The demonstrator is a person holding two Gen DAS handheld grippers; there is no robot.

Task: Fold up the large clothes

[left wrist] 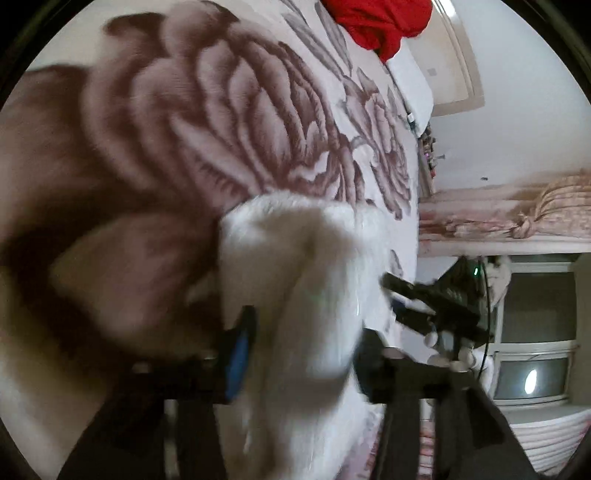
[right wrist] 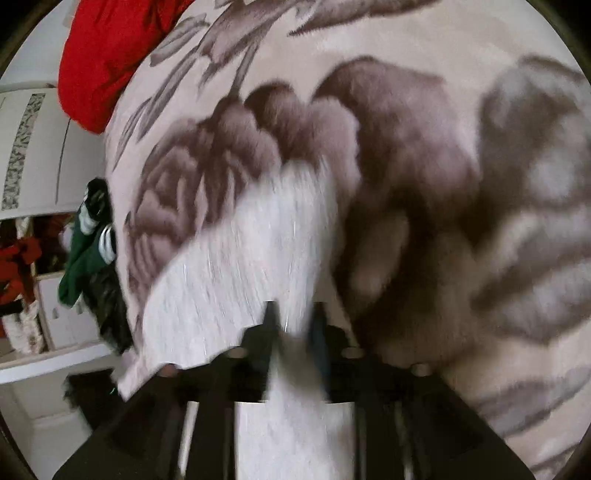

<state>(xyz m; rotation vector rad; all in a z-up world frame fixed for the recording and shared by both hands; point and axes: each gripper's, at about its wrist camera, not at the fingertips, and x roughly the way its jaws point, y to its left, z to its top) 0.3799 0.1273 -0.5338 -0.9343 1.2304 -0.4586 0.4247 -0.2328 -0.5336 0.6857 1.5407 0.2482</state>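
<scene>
Rose-printed bedding (left wrist: 236, 122) in pale pink and brown covers the bed under both grippers, blurred in both views. Nearest the left wrist camera, the left gripper (left wrist: 301, 343) stands partly spread with a bunch of the white fuzzy garment (left wrist: 295, 266) between its fingers; whether the pads press it I cannot tell. From the right wrist camera, the right gripper (right wrist: 295, 325) has the same white cloth (right wrist: 251, 266) running up between its narrow-set fingers, grip likewise unclear. Beyond, the garment lies on the bedding. Farther off, a red cloth (left wrist: 376, 22) sits at the bed's far end, and green clothing (right wrist: 86, 258) hangs beside the bed.
</scene>
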